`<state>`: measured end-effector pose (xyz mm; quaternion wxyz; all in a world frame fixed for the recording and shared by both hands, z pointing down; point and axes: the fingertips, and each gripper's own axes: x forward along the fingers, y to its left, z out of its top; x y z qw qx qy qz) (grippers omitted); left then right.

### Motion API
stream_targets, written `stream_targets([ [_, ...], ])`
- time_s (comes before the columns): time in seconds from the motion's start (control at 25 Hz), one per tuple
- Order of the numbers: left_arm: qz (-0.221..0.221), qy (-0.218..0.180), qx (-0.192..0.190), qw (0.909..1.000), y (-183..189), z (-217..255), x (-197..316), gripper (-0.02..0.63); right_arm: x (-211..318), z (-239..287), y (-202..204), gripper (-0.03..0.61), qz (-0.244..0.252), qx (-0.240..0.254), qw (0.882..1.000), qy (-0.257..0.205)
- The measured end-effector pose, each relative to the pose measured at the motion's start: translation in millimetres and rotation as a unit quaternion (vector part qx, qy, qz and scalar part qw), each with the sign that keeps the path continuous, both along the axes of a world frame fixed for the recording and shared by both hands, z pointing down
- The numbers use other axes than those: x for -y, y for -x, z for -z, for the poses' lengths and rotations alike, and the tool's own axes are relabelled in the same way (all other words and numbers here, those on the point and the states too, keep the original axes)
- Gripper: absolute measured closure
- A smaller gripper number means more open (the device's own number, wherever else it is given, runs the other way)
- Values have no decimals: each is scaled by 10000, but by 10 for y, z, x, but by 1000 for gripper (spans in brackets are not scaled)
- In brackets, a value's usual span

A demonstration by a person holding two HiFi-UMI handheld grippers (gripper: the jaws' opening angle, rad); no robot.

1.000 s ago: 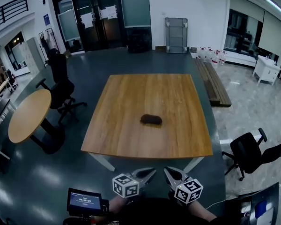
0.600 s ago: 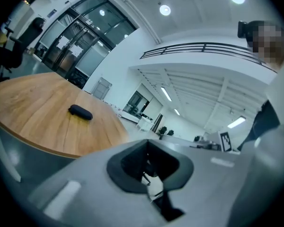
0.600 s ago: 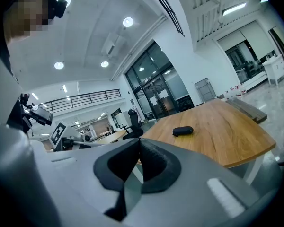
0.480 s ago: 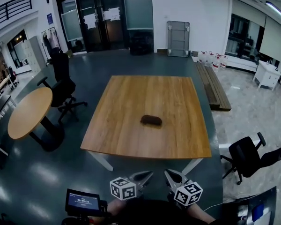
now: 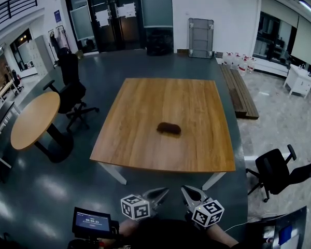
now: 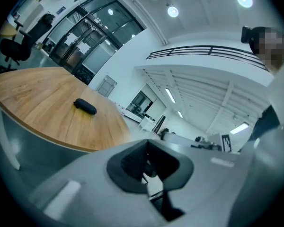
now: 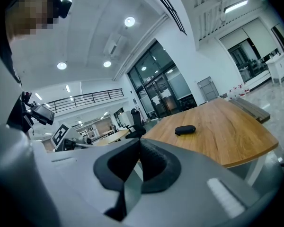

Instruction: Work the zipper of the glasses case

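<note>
A dark oval glasses case (image 5: 168,128) lies alone near the middle of the square wooden table (image 5: 145,149); its zipper is too small to make out. Both grippers are held low and close to my body, well short of the table's near edge. The left gripper (image 5: 165,192) and the right gripper (image 5: 184,190) point toward the table, side by side, both shut with nothing in them. In the left gripper view the shut jaws of the left gripper (image 6: 146,145) point past the distant case (image 6: 85,106). In the right gripper view the right gripper (image 7: 139,143) also sits far from the case (image 7: 185,129).
A round wooden table (image 5: 35,119) and a black office chair (image 5: 72,95) stand to the left. Another black chair (image 5: 272,170) is at the right front. A long wooden bench (image 5: 240,92) lies right of the table. A small lit screen (image 5: 93,223) sits by my left hand.
The head view has shifted slightly, so the table and case sit a little higher in it. The case has not moved. Both grippers stay low and shut.
</note>
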<state>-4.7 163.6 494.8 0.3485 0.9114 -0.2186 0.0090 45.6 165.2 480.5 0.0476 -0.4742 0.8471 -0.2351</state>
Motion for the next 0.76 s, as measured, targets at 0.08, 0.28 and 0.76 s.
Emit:
stream_targets([
  [0.08, -19, -17, 25, 10000, -18, -7, -7, 614, 1, -11, -9, 572, 8, 2, 10000, 5],
  [0.28, -112, 37, 82, 9999, -87, -43, -68, 615, -42, -42, -51, 571, -20, 23, 10000, 75],
  [0.76, -204, 242, 95, 9995, -147, -149, -88, 614, -53, -117, -105, 572, -108, 17, 9997, 213],
])
